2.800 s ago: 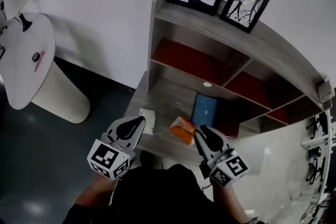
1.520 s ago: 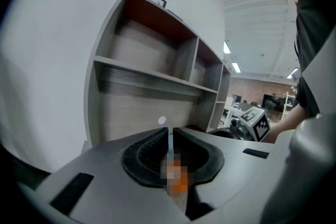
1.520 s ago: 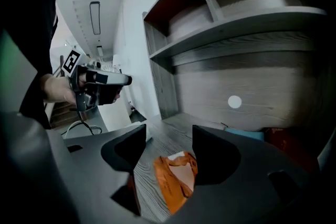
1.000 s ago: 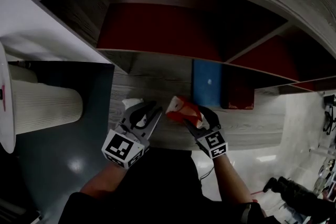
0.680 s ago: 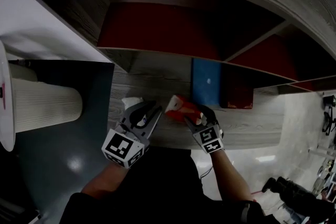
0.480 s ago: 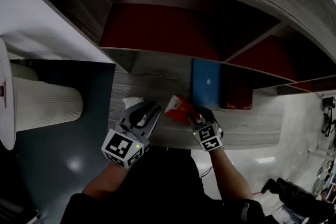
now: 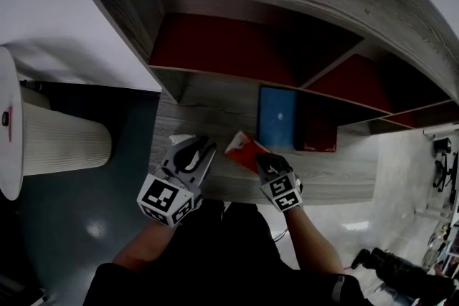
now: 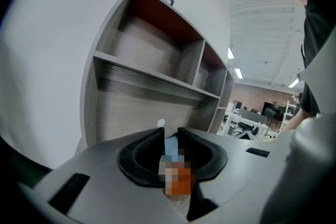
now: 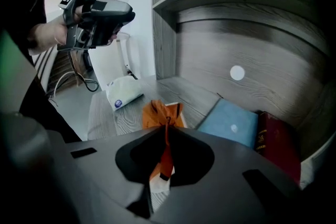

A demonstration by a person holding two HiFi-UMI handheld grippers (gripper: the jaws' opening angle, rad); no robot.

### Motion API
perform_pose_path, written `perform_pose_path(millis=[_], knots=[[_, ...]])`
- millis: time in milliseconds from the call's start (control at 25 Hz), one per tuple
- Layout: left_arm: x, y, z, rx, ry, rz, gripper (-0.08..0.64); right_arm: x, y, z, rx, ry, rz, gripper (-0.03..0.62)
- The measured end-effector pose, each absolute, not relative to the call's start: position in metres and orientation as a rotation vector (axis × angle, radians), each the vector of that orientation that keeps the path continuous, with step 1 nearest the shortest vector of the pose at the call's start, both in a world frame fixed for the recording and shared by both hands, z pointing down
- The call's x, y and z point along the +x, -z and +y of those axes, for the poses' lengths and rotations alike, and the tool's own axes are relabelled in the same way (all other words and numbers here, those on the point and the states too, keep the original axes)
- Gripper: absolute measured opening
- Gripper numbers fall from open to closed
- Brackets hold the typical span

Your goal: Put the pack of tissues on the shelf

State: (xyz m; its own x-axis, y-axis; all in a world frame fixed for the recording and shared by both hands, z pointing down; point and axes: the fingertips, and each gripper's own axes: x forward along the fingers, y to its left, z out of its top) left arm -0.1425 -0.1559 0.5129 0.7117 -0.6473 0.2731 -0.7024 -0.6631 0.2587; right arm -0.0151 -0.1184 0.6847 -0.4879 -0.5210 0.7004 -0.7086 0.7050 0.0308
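The orange pack of tissues (image 7: 242, 146) lies on the lowest shelf board (image 7: 215, 107), just left of a blue book (image 7: 277, 117). My right gripper (image 7: 262, 160) has just closed its jaws, and they pinch the pack's near edge (image 9: 164, 113). In the right gripper view the orange wrapper runs up between the pads (image 9: 166, 140). My left gripper (image 7: 198, 147) hovers beside the pack on its left, jaws a narrow gap apart with nothing between them (image 8: 169, 136).
A white soft pack (image 9: 123, 93) lies on the board under the left gripper. A dark red book (image 9: 275, 139) lies right of the blue one. Above are red-backed shelf compartments (image 7: 215, 50). A white ribbed pedestal table (image 7: 50, 140) stands at the left.
The right gripper's jaws, open around the orange pack a second ago, have shut on its near edge. The left gripper has risen a little. The head view has tipped slightly, showing more shelf top.
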Motion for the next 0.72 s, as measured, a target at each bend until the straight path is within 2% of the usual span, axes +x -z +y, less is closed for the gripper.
perform_pose_path(millis=[720], knots=[[-0.166,-0.474,-0.136,2.637,-0.279,-1.103,0.077,-0.005,-0.546,-0.115,1.105,-0.257,-2.310,0.023]])
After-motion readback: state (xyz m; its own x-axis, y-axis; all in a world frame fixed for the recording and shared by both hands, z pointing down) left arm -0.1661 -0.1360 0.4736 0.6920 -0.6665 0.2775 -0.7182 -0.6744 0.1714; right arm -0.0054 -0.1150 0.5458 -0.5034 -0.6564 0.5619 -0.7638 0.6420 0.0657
